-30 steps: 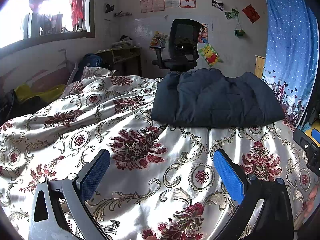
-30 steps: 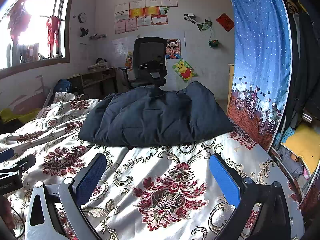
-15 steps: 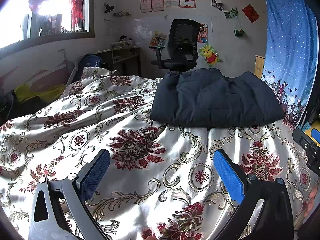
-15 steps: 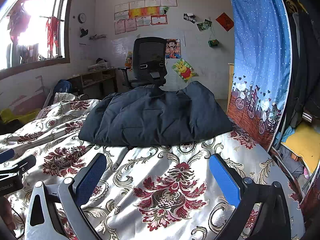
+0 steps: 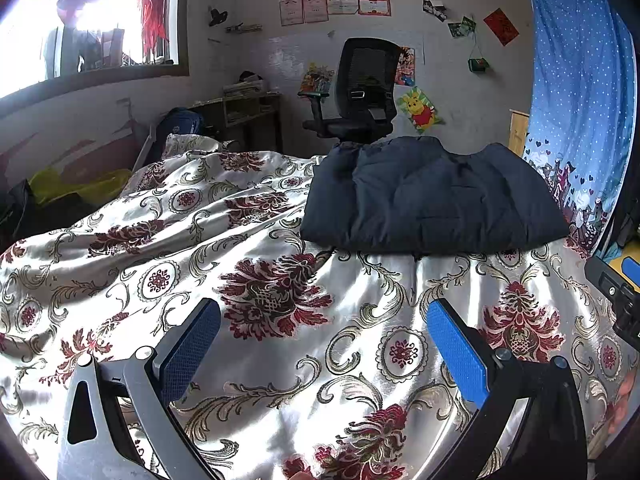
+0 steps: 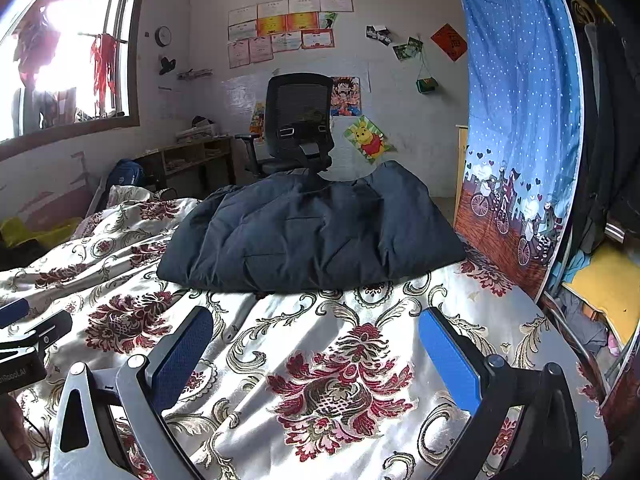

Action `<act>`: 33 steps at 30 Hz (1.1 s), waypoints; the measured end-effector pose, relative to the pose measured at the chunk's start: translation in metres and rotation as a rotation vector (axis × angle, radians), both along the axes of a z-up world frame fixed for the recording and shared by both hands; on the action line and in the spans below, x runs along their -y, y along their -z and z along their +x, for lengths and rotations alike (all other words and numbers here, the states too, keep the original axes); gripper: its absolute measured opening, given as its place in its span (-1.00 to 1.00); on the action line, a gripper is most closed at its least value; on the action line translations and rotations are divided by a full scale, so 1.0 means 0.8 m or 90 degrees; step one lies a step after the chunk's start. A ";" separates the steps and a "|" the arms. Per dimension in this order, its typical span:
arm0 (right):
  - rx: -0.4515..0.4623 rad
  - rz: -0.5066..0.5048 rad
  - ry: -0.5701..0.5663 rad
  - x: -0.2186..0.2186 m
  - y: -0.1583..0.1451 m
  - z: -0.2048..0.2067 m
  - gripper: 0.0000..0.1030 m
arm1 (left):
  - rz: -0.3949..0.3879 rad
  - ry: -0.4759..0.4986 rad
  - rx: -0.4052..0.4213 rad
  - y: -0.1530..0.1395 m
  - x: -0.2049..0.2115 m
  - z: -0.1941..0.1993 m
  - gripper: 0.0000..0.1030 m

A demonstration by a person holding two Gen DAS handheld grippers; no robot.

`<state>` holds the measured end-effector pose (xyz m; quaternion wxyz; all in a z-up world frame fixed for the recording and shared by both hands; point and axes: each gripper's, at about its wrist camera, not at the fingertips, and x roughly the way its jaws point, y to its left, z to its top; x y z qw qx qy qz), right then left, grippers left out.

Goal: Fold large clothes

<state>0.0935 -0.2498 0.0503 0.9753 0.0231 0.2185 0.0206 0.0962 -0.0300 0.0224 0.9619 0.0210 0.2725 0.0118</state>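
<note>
We are holding the left claw [image 5: 320, 344] and the right claw [image 6: 316, 344] spread wide and empty over the bed [image 5: 260, 360], well short of the one dark jacket [image 5: 432, 204] lying folded at its far end. We are judging it best to reach in level, pinching both near corners together.

**Hard window light, blown highlights, fisheye bend**

Daylight pours from the barred window with the dark frame [image 5: 100, 32] at upper left, overexposed to plain white in both views. It puts a glossy sheen on the cream satin bedspread with red flowers [image 5: 280, 320], with soft shadows in its creases. The dark navy padded jacket [image 6: 312, 236] reads flat and underexposed. Focus is sharp at the centre; straight lines bow and corners vignette to black.
</note>
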 end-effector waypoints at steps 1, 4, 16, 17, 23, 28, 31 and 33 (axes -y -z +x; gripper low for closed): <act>0.000 0.000 0.000 0.000 0.000 0.000 1.00 | 0.000 0.000 0.000 0.000 0.000 0.000 0.97; 0.000 0.000 0.000 0.000 0.000 0.000 1.00 | 0.000 0.000 0.000 0.000 0.000 0.000 0.97; 0.000 0.001 0.000 0.000 0.000 0.000 1.00 | 0.000 -0.001 0.000 0.000 0.001 0.000 0.97; 0.000 0.001 0.000 0.000 0.000 0.000 1.00 | 0.000 0.000 0.000 0.000 0.001 0.000 0.97; 0.000 0.001 0.000 0.000 0.000 0.000 1.00 | 0.000 -0.004 -0.002 0.000 0.001 0.001 0.97; -0.001 0.001 0.000 0.000 0.000 0.000 1.00 | 0.007 -0.018 0.002 0.001 0.001 -0.003 0.97; -0.001 0.001 0.000 0.000 0.000 0.000 1.00 | 0.026 -0.021 0.010 0.001 0.006 -0.006 0.97; -0.001 0.001 0.001 0.000 0.000 0.000 1.00 | 0.033 -0.017 0.015 0.001 0.006 -0.008 0.97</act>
